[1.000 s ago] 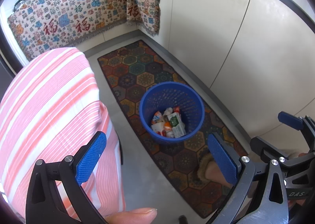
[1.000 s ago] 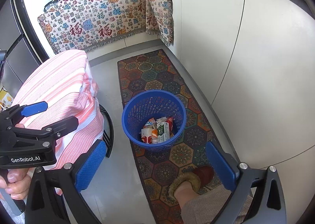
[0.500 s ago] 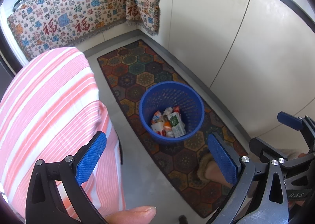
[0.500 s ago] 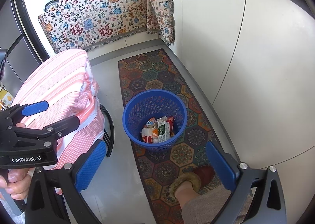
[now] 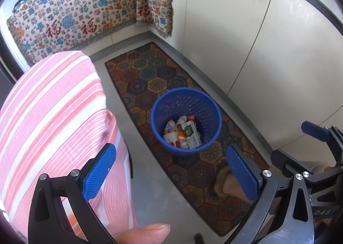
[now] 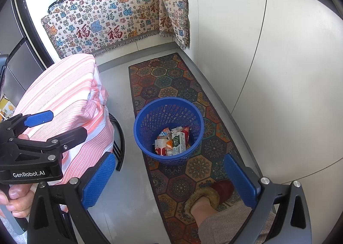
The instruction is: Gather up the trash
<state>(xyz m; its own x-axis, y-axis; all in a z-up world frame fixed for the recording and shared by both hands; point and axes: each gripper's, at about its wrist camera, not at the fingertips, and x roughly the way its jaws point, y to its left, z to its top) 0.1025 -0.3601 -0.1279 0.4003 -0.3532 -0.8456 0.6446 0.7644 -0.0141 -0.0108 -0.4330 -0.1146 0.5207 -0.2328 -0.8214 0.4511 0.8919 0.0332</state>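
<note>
Blue basket (image 6: 168, 130) upright, mouth facing up

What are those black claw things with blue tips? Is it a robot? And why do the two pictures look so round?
It isn't a robot. A person holds one grabbing tool in each hand. Each tool has two fingers with blue pads and a small camera that looks out between them, and its wide lens bends the picture round.

One picture comes from the left gripper, the other from the right gripper. Both are open and hold nothing.

Below them a blue basket stands on a patterned rug. Inside it lies trash: a milk carton, a cup and some wrappers. Beside it is something covered with a pink striped cloth. The person's foot in a slipper shows near the bottom.
</note>
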